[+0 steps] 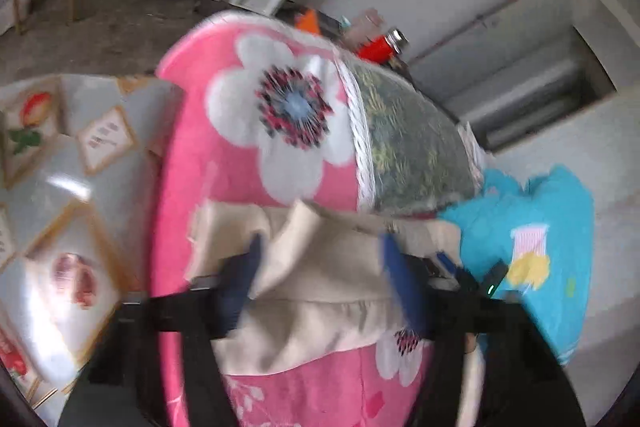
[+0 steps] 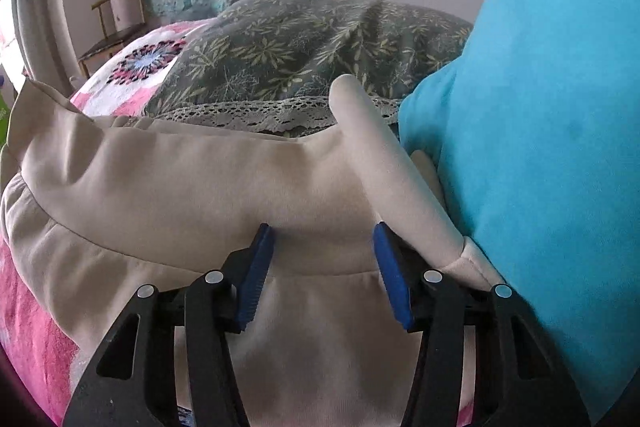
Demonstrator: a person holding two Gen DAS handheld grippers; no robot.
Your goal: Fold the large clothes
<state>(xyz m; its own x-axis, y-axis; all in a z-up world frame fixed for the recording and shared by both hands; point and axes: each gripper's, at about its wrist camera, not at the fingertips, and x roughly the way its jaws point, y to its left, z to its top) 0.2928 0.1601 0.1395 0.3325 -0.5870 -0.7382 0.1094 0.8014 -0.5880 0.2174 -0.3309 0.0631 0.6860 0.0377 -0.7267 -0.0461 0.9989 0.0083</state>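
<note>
The beige garment (image 2: 208, 187) lies bunched on the pink floral bedspread (image 1: 224, 163), at the 6 o'clock side of the green leaf-print pillow (image 2: 304, 47). A rolled sleeve (image 2: 384, 155) runs toward 11 o'clock, touching the blue cloth (image 2: 532, 131) at 3 o'clock. The right gripper (image 2: 324, 247) stands over the garment with jaws parted, pads clear of the fabric. The left gripper (image 1: 320, 259), blurred, straddles a raised fold of the same garment; whether its pads press the cloth cannot be told.
</note>
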